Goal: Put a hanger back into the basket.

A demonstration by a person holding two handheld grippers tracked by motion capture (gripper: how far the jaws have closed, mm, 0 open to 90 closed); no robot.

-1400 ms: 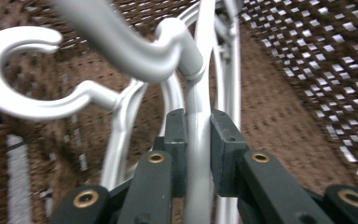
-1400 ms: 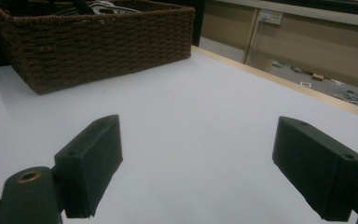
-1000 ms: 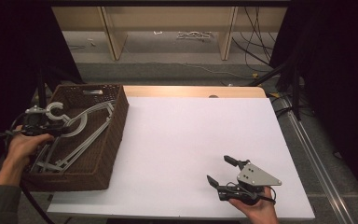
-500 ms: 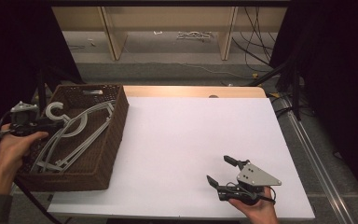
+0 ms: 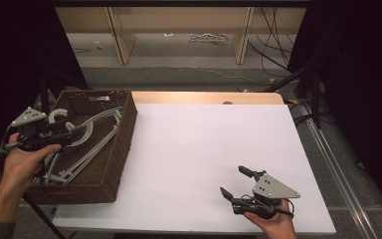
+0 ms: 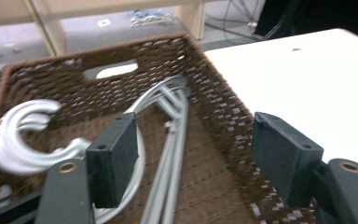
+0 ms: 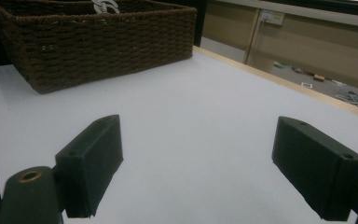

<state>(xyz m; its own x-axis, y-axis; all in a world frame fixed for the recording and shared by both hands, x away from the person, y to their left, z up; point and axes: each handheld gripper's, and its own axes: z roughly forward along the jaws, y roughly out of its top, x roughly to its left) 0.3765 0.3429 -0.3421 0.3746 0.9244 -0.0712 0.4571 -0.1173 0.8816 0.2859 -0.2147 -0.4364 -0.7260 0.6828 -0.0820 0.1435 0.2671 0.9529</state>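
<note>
A brown wicker basket [image 5: 123, 142] stands on the left side of the white table [image 5: 204, 144]. Several grey plastic hangers [image 5: 95, 140] lie inside it. My left gripper [image 5: 70, 133] hovers over the basket's left part, above the hangers' hooks. Its jaws have just been opening and stand open with nothing between them. In the left gripper view the hangers [image 6: 172, 135] and a white hook [image 6: 18, 135] lie below the left gripper [image 6: 193, 154], inside the basket [image 6: 219, 102]. My right gripper [image 5: 232, 180] rests open at the table's front right. In its own view the right gripper [image 7: 196, 168] faces the basket [image 7: 107, 42].
A wooden strip [image 5: 204, 97] runs along the table's far edge. Beyond it are shelf legs [image 5: 119, 40] and cables [image 5: 273, 45] on the floor. A black stand [image 5: 313, 84] rises at the right, and a dark pole [image 5: 42, 221] crosses the front left corner.
My left gripper has lifted off the hangers' hook, drawn back toward the basket's left side and opened its jaws. The hangers stay in the basket. The right gripper has not moved.
</note>
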